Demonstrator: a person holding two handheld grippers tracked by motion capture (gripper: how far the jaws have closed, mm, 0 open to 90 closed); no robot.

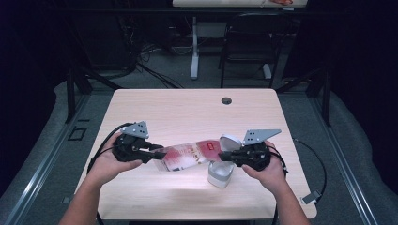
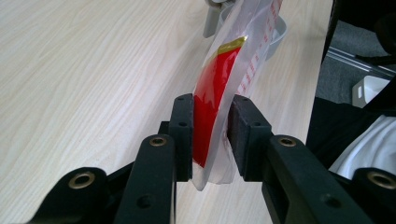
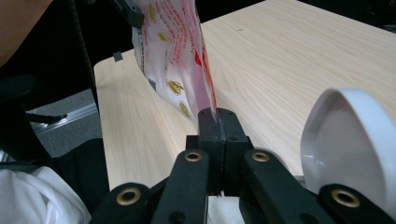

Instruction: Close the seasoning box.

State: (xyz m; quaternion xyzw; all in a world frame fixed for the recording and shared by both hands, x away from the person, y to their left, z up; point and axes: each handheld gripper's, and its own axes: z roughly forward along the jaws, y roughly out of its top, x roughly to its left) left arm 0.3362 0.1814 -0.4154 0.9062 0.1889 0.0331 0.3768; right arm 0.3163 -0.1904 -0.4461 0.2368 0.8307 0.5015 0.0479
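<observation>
A red and white plastic packet hangs above the wooden table, stretched between both grippers. My left gripper is shut on its left end; in the left gripper view the pads press the puffy packet from both sides, at my left gripper. My right gripper pinches the right end; in the right gripper view its jaws are closed tight on the thin edge of the packet, at my right gripper. A white container stands under the right gripper, its round lid flipped up.
A dark cable hole sits near the table's far edge. Behind the table stand a black chair and a white desk leg. A small white object lies on the floor at the right.
</observation>
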